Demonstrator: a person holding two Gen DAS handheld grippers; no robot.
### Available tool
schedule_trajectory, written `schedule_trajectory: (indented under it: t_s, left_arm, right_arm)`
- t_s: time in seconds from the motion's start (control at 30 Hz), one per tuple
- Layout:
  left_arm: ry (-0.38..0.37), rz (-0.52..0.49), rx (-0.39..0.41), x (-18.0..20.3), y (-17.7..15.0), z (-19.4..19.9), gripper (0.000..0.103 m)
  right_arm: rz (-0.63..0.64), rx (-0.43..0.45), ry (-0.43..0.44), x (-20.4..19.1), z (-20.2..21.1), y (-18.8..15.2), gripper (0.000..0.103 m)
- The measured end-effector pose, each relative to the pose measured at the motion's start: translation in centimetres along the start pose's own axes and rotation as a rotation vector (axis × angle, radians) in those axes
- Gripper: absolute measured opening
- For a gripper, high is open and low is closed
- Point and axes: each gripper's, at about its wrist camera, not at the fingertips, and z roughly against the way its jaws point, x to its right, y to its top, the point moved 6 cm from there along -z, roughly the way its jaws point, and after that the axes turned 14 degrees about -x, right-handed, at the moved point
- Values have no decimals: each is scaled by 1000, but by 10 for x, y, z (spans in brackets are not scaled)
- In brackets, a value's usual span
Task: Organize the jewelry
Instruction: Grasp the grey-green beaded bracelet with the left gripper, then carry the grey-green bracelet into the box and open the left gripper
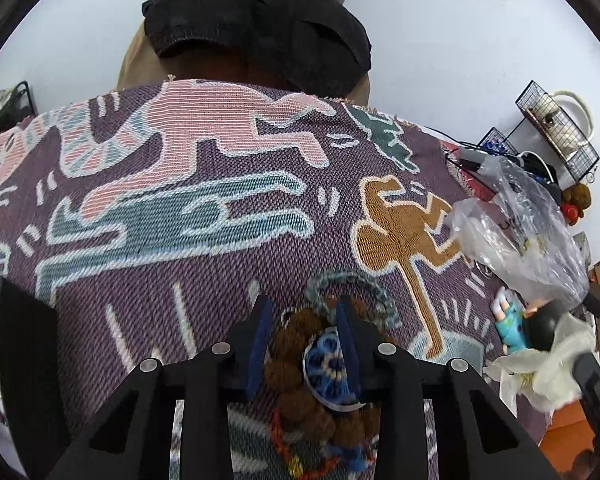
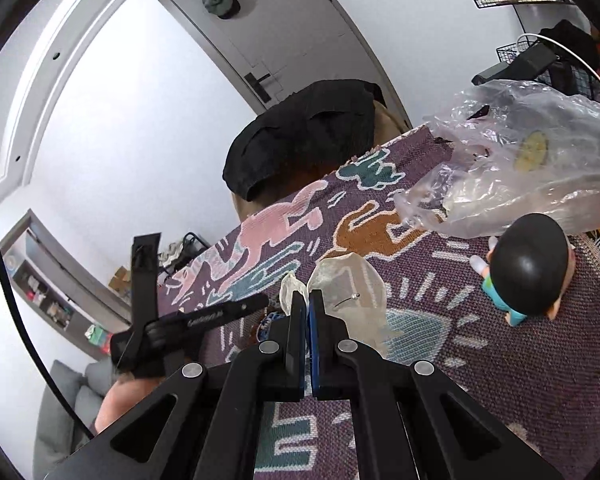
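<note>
Right gripper [image 2: 308, 300] pinches sheer pouch [image 2: 352, 300]; nearby lettering is unreadable.

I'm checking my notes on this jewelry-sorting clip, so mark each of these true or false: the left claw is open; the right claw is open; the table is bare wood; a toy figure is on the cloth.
1. The left claw is open over the bracelets. True.
2. The right claw is open. False: it is shut on a small clear pouch.
3. The table is bare wood. False: a patterned woven cloth covers it.
4. A black-haired toy figure is on the cloth. True.
</note>
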Motion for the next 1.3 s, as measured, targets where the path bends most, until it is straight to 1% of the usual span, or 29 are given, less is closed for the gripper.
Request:
schedule_trajectory:
  t_s: [0.17,0.23,0.27,0.33,0.37,0.4,0.47,0.5,0.63,0.8,0.93,1.13,1.3]
  left_arm:
    - [-23,26,-38,-1,10,-18,35]
    - [-46,48,-54,-3,14,-26,35]
    - [-51,53,-54,-3,15,-27,33]
    - [-51,39,-58,0,17,-29,21]
    - [-73,32,-63,1,16,-29,12]
    - [-68,32,-63,2,16,-28,11]
    - [-30,21,-46,3,16,-24,9]
    - [-14,12,-33,3,16,-20,9]
    - [-31,0,4,4,17,3,9]
    - [-39,-17,67,3,16,45,9]
    - [-28,-28,119,-4,12,81,9]
    - [-23,-7,179,-32,2,127,9]
    - [1,20,214,-62,-13,153,9]
  right_arm:
    - [-16,-2,0,9,-1,-2,3]
    - [-21,-5,1,11,-3,-3,3]
    - [-22,-6,1,12,-4,-3,3]
    - [-27,-9,2,14,-5,-4,3]
    - [-29,-9,2,15,-5,-4,3]
    - [-30,-10,3,15,-6,-4,3]
    - [-32,-12,4,14,-7,-5,3]
    - [-32,-13,5,13,-7,-5,3]
    - [-31,-13,11,9,-8,-6,3]
    - [-17,-5,18,-3,-6,-3,3]
    - [-5,1,22,-15,-5,-1,3]
    - [24,-3,34,-40,-9,0,3]
    - [52,-5,49,-65,-13,0,3]
